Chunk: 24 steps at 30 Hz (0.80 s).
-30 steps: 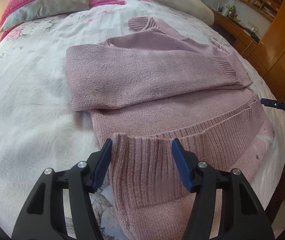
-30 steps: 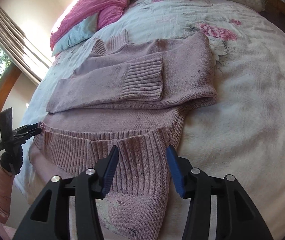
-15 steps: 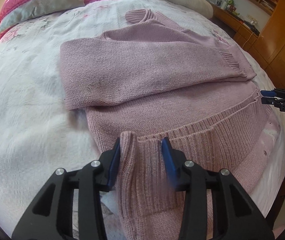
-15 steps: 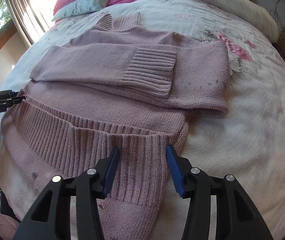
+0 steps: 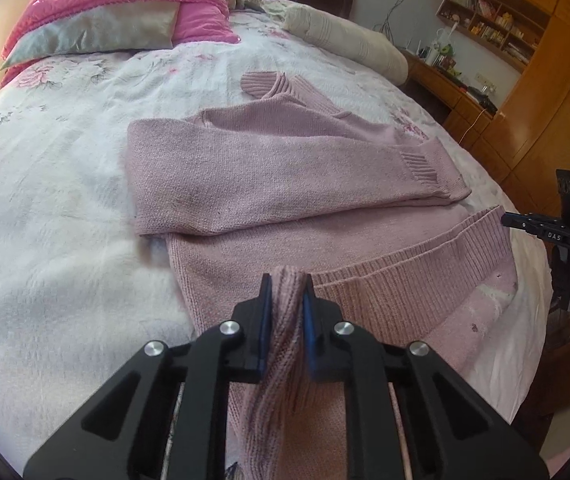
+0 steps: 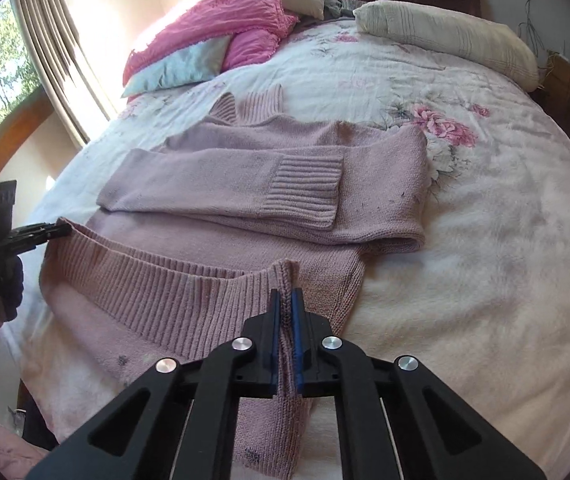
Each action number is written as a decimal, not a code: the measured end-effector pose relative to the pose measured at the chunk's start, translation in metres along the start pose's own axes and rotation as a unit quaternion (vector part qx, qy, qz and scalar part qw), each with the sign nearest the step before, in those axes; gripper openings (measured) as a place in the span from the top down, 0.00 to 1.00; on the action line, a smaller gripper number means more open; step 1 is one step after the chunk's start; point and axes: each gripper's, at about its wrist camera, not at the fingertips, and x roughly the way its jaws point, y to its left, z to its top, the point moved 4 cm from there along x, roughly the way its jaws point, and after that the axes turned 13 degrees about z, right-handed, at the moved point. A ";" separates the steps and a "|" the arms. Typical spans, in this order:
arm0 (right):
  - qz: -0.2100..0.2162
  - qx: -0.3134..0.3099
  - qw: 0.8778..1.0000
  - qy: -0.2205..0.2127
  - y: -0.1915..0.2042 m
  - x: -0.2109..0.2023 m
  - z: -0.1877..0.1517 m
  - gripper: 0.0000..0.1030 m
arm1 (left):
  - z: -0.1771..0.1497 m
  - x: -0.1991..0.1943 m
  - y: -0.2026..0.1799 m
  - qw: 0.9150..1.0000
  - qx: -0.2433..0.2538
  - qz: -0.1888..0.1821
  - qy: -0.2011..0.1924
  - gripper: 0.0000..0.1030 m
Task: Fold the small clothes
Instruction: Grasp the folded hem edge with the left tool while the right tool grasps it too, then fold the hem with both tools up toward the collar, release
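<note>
Pink knit sweater (image 5: 285, 184), soft and floppy, lies at the bed's (image 6: 485, 264) near edge, both grippers (image 5: 287, 300) (image 6: 283, 312) pinching its ribbed hem corners.

Since 1 s ago, both grippers' jaws closed: sweater (image 5: 285, 176) hem is now pinched by L gripper (image 5: 287, 294) at 6 o'clock & R gripper (image 6: 285, 304), ribbing bunched up.
</note>
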 end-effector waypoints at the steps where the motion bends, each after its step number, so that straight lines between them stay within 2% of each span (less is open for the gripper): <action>1: 0.007 0.004 1.000 -0.014 0.000 -0.010 0.005 0.95 | 0.004 -0.008 0.000 1.000 -0.002 -0.004 -0.009 0.88; 5: 0.027 0.006 0.998 -0.057 0.004 -0.037 0.030 0.95 | 0.025 -0.029 -0.001 0.999 -0.016 -0.033 -0.036 0.88; 11: 0.015 0.011 0.996 -0.086 -0.007 -0.039 0.087 0.95 | 0.084 -0.032 0.009 0.995 -0.047 -0.031 -0.083 0.89; 14: 0.012 0.028 0.996 -0.089 -0.025 -0.025 0.119 0.95 | 0.118 -0.012 0.018 0.995 -0.055 -0.011 -0.084 0.89; 19: 0.013 0.067 0.994 -0.081 -0.064 0.010 0.163 0.95 | 0.166 0.039 0.031 0.996 -0.058 0.019 -0.063 0.88; 24: -0.007 0.097 0.994 -0.045 -0.099 0.058 0.176 0.95 | 0.181 0.102 0.046 0.997 -0.067 0.035 -0.023 0.88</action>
